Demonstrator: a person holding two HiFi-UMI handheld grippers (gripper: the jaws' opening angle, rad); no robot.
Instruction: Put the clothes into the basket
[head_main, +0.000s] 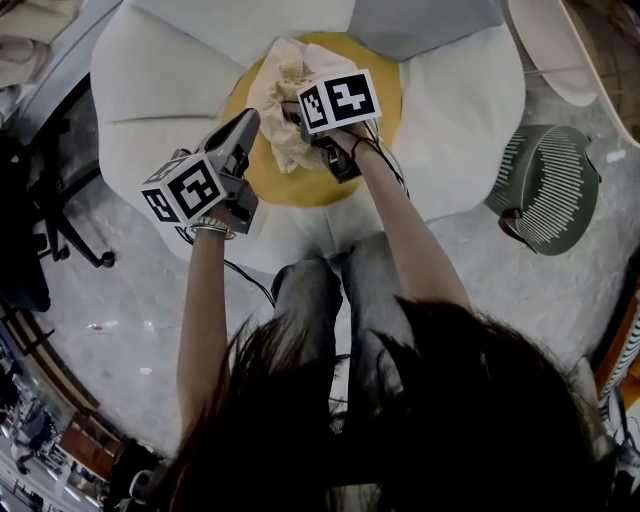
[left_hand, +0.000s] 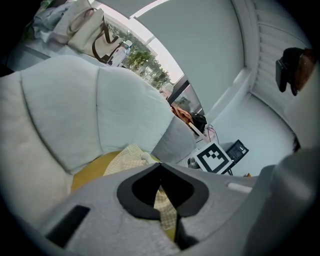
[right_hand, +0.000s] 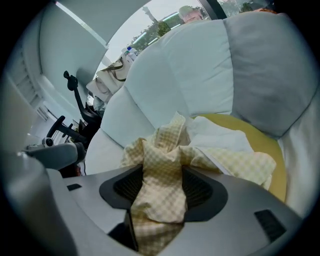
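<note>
A pale yellow checked cloth (head_main: 285, 105) lies bunched on the round yellow seat cushion (head_main: 385, 125) of a white petal-shaped chair (head_main: 150, 90). My right gripper (head_main: 297, 117) is shut on a thick fold of this cloth (right_hand: 165, 150), which fills the gap between its jaws (right_hand: 161, 177). My left gripper (head_main: 250, 122) sits close beside it at the cushion's left edge, its jaws (left_hand: 160, 169) shut on a thin strip of the same cloth (left_hand: 130, 155). A white garment (right_hand: 220, 137) lies under the checked one. The green slatted basket (head_main: 548, 188) stands on the floor to the right.
A grey cushion (head_main: 420, 25) leans at the chair's back. Black exercise equipment (head_main: 40, 200) stands at the left. A cable (head_main: 250, 280) trails on the pale floor below the chair. The person's legs (head_main: 330, 300) are right in front of the seat.
</note>
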